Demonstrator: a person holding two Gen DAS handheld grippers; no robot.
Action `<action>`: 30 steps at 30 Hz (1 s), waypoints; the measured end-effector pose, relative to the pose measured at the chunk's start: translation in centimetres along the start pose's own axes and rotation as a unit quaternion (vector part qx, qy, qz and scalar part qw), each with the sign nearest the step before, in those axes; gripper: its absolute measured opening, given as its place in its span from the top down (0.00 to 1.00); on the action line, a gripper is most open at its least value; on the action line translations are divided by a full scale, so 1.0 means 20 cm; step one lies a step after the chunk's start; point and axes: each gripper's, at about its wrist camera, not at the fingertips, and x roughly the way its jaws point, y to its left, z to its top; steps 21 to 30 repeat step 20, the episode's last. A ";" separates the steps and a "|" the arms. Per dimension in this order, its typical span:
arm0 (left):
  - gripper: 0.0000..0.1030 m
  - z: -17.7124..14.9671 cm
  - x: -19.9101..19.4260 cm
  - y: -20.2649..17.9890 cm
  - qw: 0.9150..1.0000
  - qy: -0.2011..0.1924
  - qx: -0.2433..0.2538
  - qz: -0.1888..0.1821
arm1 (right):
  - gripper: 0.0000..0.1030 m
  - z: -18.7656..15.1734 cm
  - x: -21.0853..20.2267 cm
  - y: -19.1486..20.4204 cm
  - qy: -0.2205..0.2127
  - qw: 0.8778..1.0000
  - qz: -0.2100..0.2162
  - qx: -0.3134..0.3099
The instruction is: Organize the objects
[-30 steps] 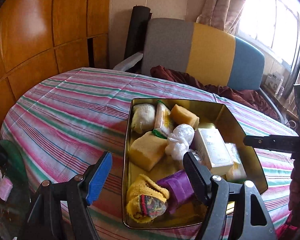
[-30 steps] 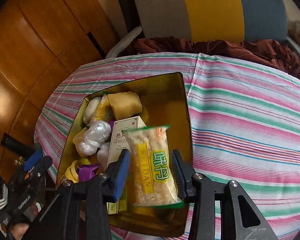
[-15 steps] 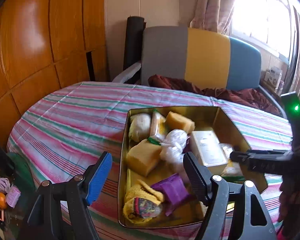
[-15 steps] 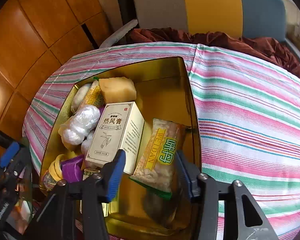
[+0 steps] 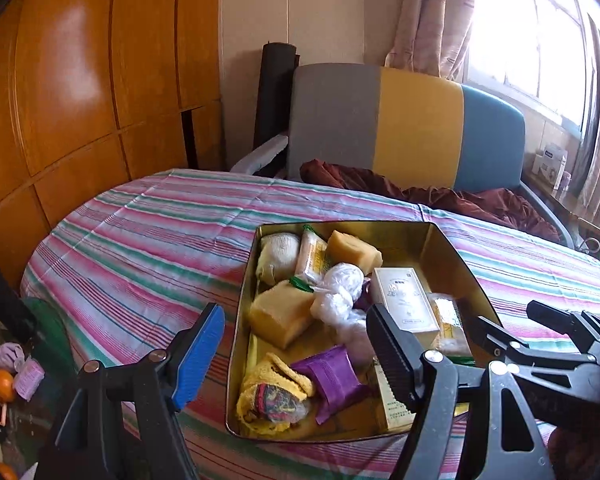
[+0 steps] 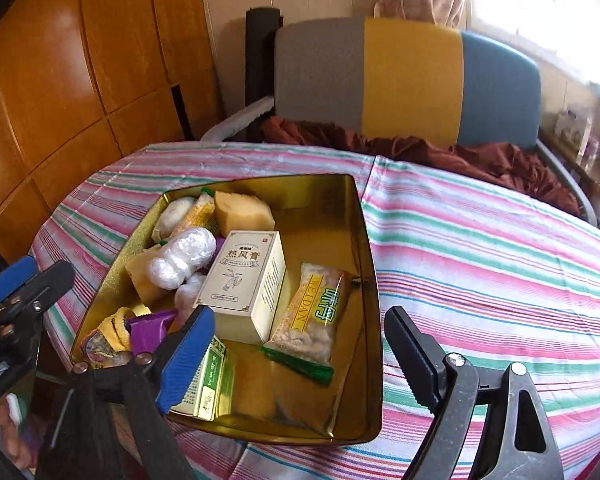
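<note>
Inside, the gold tin (image 6: 364,216) holds a snack packet (image 6: 312,320) and box (image 6: 248,280); both claws released.

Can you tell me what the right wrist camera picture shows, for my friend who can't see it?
A gold tin on a striped tablecloth holds a snack packet, a cream box, sponges and wrapped things. The open right gripper hovers empty in front, with a striped sofa behind.

Right hand-held gripper (image 6: 296,354) released snack packet (image 6: 314,312) into gold tin (image 6: 370,360), spread wide, drew back.
</note>
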 end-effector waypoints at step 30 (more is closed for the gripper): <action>0.39 -0.03 -0.05 0.01 1.000 -0.015 0.010 0.001 | 0.13 -0.09 0.00 0.07 0.017 1.000 0.008 -0.014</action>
